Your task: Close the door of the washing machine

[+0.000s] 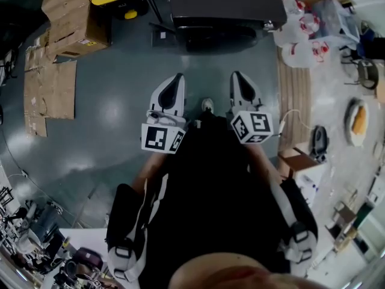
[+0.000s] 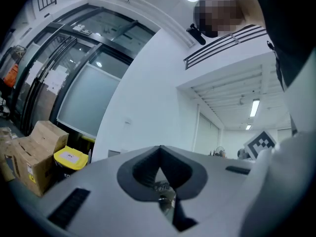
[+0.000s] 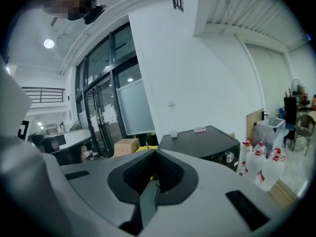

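Left tool [image 1: 178,78] and right tool [image 1: 236,76] are held clenched on nothing, side by side mid-frame, probably readied as blunt pushers. The washing machine [image 1: 225,2] is seen at top centre, well apart from both; its door cannot be made out.

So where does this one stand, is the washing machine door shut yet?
Done: unclear. The washing machine is seen from above, and its front is too dark to tell closed from open. In hand: nothing. The left gripper and right gripper are both shut, empty, and held short of the machine. Left: likely checking the front and pushing it shut if needed.
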`<move>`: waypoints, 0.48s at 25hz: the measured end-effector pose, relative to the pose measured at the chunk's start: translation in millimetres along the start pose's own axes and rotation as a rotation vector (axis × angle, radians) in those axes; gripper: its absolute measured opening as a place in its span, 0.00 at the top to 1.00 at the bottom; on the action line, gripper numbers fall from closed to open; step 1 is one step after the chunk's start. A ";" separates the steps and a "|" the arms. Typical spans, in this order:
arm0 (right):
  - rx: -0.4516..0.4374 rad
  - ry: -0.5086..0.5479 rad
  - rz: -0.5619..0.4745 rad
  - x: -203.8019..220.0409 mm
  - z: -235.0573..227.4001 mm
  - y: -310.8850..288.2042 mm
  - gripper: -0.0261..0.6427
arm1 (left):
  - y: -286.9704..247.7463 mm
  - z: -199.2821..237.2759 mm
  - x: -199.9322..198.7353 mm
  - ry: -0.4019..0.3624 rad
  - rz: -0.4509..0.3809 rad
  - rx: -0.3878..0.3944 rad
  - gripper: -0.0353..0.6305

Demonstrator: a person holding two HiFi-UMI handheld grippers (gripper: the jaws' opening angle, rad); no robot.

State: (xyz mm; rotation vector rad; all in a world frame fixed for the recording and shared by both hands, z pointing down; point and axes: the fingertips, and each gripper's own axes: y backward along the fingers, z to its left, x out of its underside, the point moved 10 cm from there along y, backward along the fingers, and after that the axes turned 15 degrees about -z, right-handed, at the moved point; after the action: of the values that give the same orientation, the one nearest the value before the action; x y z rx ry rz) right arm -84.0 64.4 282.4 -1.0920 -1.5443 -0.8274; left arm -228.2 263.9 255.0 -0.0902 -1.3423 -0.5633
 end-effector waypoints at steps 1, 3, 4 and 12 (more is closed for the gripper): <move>-0.003 -0.002 0.000 0.9 -0.9 -0.3 0.95 | -2.3 -1.2 -0.2 -0.003 -0.001 0.002 0.94; -0.025 0.013 -0.003 -0.9 -1.1 -2.4 0.95 | -6.9 -2.6 -1.5 -0.004 -0.006 0.003 0.94; -0.036 0.020 -0.003 -1.8 -0.9 -3.6 0.95 | -8.6 -3.0 -2.3 -0.007 -0.009 0.002 0.94; -0.067 0.016 -0.001 -2.7 -0.5 -5.4 0.95 | -10.1 -10.8 -1.7 -0.025 -0.007 0.005 0.94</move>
State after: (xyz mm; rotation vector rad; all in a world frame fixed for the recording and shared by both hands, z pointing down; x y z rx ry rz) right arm -88.7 61.4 280.0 -1.1300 -1.5135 -0.8923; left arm -223.1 251.7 248.2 -0.0884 -1.3688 -0.5666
